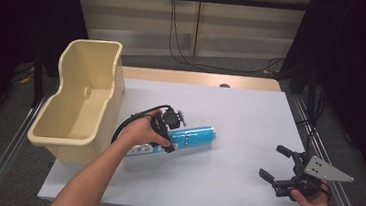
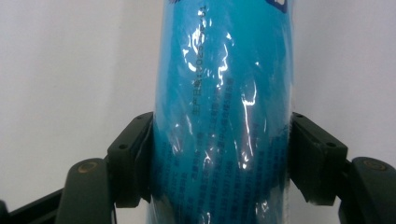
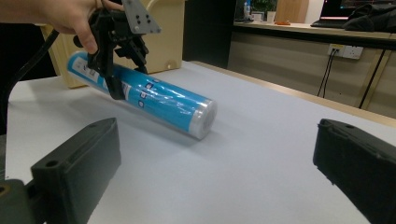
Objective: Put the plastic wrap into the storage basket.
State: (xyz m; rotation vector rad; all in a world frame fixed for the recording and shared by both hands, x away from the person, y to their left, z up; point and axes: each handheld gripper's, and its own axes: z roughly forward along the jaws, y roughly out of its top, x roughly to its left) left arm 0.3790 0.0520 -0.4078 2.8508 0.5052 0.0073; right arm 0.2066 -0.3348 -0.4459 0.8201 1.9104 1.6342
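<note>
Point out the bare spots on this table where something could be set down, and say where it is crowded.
Free: the grey table top beyond the blue roll, up to the far wooden edge, and the near stretch between the roll and the right gripper. Crowded: the left side, where the cream bin stands and the left gripper clamps the roll near the bin.

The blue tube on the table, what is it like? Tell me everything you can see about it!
The blue tube is a long round roll wrapped in shiny, crinkly clear plastic, with small dark print and white label patches. It lies on its side on the white table, slanted, one end pointing toward the cream bin. Its free end looks pale and flat. The left gripper has a black jaw pressed against each side of it, near the end by the bin.
</note>
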